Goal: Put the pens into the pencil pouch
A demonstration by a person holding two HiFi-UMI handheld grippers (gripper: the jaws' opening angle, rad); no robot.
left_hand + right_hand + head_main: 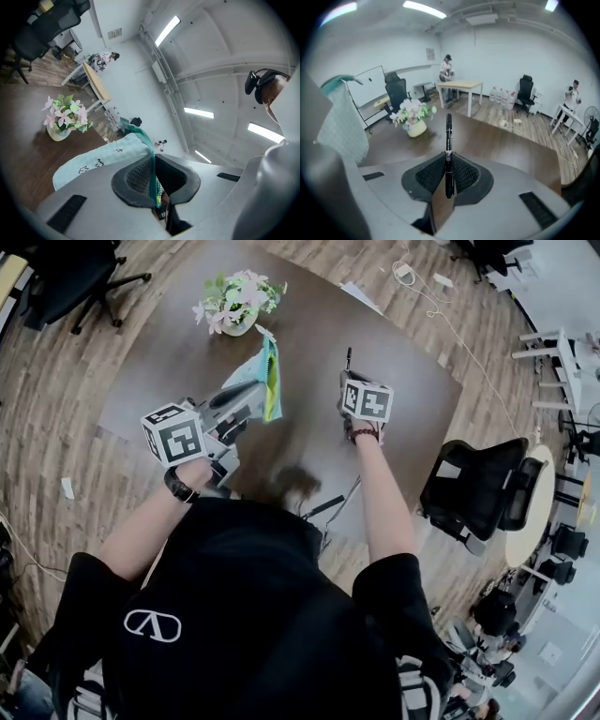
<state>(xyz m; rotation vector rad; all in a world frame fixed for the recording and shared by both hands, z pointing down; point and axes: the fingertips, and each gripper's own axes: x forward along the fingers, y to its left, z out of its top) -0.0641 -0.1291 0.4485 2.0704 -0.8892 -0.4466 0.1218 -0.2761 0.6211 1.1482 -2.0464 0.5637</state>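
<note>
My left gripper (246,401) is shut on the rim of a pale mint-green pencil pouch (262,379), which it holds up above the dark brown table (394,371). In the left gripper view the pouch (101,159) hangs out leftward from the pinched pads, its green zip edge (149,164) clamped between them. My right gripper (349,371) is shut on a black pen (448,154) that sticks out upright past the jaws. In the head view the pen (348,358) stands to the right of the pouch, apart from it.
A vase of pink and white flowers (236,304) stands at the far side of the table. A black office chair (478,486) sits close to the table's right corner. Papers (361,296) lie at the far edge, cables (441,310) on the wooden floor beyond.
</note>
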